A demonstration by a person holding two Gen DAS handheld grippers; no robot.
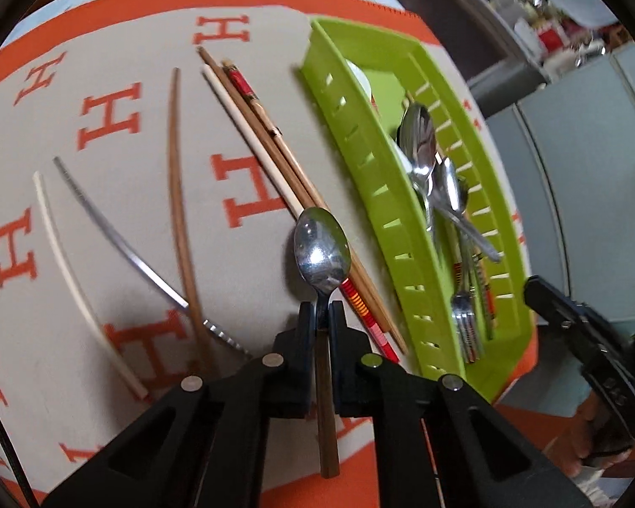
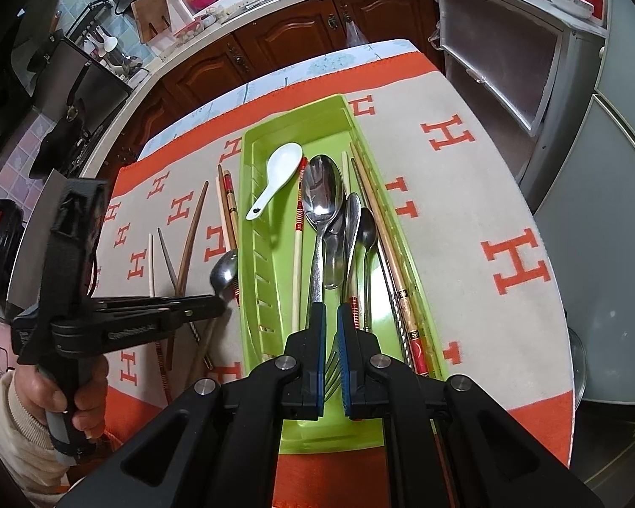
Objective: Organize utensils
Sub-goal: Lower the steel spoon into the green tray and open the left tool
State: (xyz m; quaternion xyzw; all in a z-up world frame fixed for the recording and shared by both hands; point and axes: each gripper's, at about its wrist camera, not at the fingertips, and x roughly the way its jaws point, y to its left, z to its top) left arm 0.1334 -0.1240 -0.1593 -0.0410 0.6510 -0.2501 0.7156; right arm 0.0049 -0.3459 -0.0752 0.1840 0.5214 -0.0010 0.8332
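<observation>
My left gripper (image 1: 321, 309) is shut on the neck of a metal spoon (image 1: 321, 249) with a brown handle, held just above the mat; seen from the side, the left gripper (image 2: 220, 300) sits left of the tray. The green slotted tray (image 1: 360, 161) (image 2: 249, 254) holds metal spoons (image 2: 326, 194), a white ceramic spoon (image 2: 281, 165), a fork (image 2: 332, 364) and chopsticks. Loose chopsticks lie on the mat: a white one (image 1: 63, 262), a metal one (image 1: 106, 228), a brown one (image 1: 175, 178) and a bundle (image 1: 254, 127). My right gripper (image 2: 331, 313) hangs shut over the tray's near end, with nothing between its pads.
A beige mat with orange letters (image 2: 465, 220) covers the table. Wooden cabinets (image 2: 275, 51) and a cluttered counter run behind it. A grey fridge (image 2: 605, 169) stands to the right. A person's hand (image 2: 51, 398) in a cream sleeve grips the left tool.
</observation>
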